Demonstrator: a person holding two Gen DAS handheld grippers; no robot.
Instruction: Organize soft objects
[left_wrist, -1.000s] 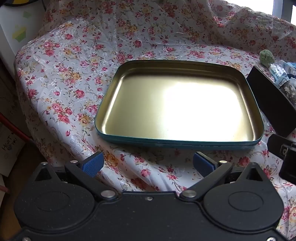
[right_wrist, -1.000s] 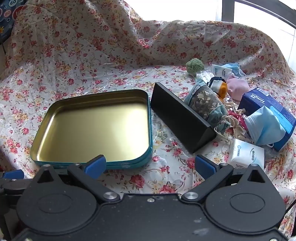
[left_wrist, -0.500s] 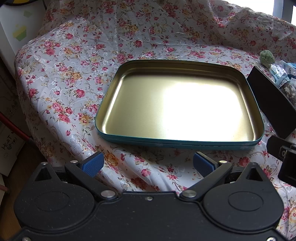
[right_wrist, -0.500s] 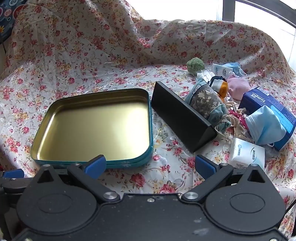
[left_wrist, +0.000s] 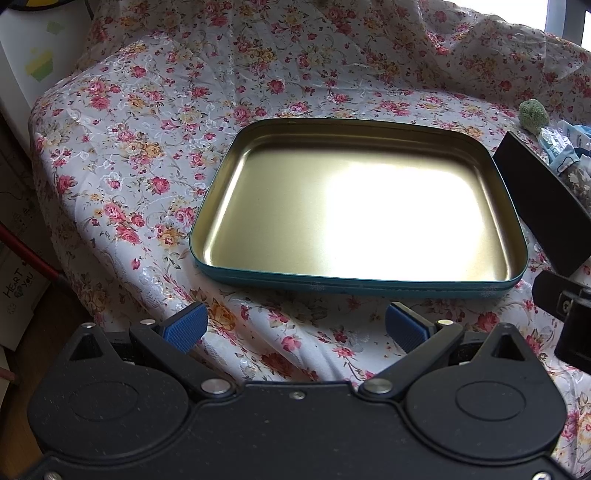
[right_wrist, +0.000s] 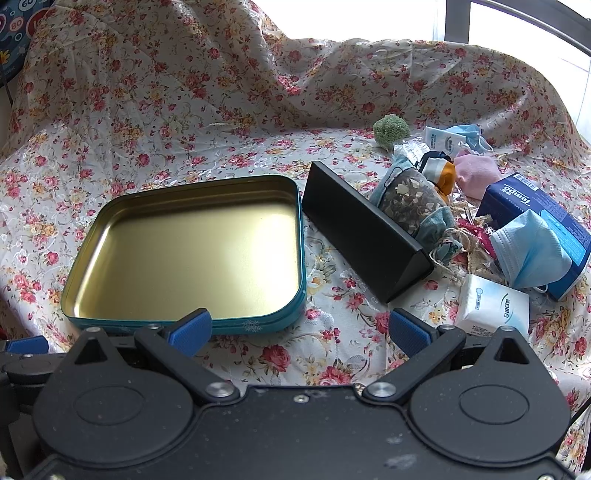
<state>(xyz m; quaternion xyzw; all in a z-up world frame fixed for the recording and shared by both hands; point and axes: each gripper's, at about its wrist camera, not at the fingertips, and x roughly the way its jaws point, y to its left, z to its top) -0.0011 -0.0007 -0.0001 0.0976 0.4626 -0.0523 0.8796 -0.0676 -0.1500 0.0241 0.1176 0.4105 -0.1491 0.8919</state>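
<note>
My left gripper (left_wrist: 295, 326) hangs with jaws spread wide and empty at the near edge of the floral tablecloth (left_wrist: 147, 155); my right gripper (right_wrist: 299, 330) is likewise agape, holding nothing. Just past both lies the shallow teal tin tray with a gold inside (right_wrist: 122, 317), empty. Right of it leans a black triangular box (right_wrist: 362, 232). Beyond that, toward the right edge, are the soft things: a white tissue pack (right_wrist: 493, 308), a blue face mask (right_wrist: 532, 254), a pink cloth pouch (right_wrist: 476, 175).

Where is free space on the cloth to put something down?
The tin tray is empty. Bare cloth lies left of and behind it. Right of the black case it is crowded: masks, tissue packs, pouches.
</note>
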